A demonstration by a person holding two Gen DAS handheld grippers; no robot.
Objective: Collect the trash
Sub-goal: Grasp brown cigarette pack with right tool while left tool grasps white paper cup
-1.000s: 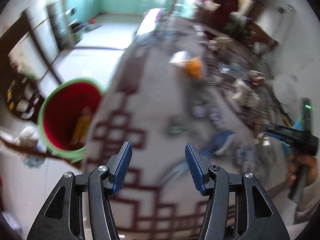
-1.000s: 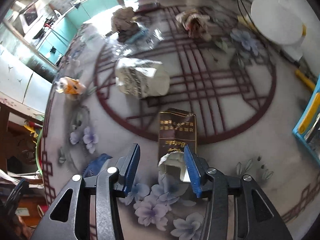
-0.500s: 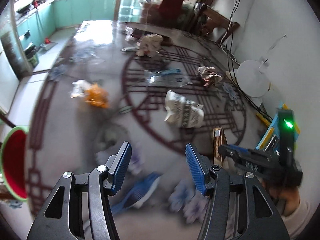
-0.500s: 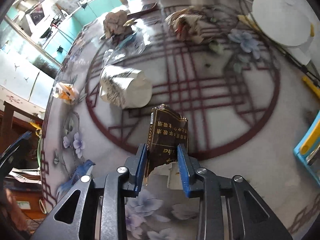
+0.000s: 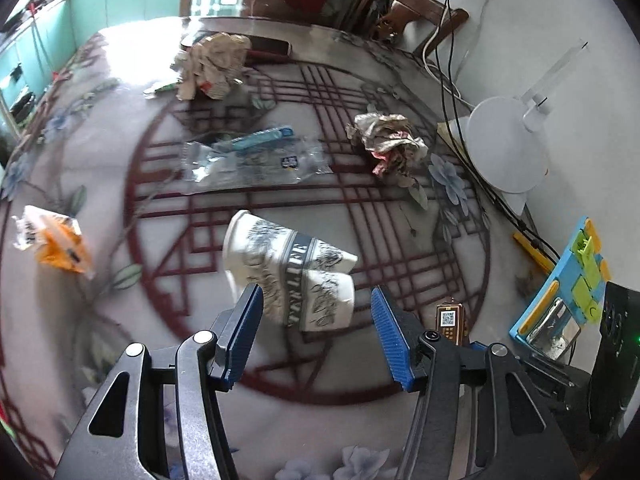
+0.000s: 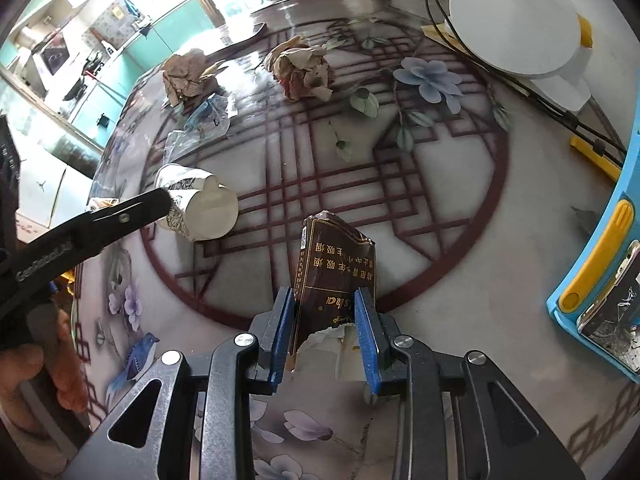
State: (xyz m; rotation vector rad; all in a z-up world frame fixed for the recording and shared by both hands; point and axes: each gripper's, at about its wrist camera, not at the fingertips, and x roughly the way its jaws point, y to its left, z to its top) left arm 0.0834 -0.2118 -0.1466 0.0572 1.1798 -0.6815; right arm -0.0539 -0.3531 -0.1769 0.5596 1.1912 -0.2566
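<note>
My right gripper (image 6: 322, 308) is shut on a torn brown cigarette pack (image 6: 336, 264), which stands tilted up between the blue pads above the table. The left gripper (image 5: 316, 308) is open just above a crushed white paper cup (image 5: 288, 276) with a dark print. The cup's near end lies between the fingertips, with a gap on each side. In the right wrist view the same cup (image 6: 196, 208) lies on its side under a black finger (image 6: 152, 204) of the left gripper.
More trash lies on the patterned round table (image 5: 400, 232): a clear plastic wrapper (image 5: 248, 156), two crumpled paper balls (image 5: 384, 144) (image 5: 212, 64) and an orange packet (image 5: 56, 240). A white round base (image 5: 508, 144) with cables and a blue tray (image 5: 568, 280) stand at the right edge.
The left gripper swung from a red bucket beside the table to over the paper cup. The right gripper closed on the cigarette pack and tipped it up.
</note>
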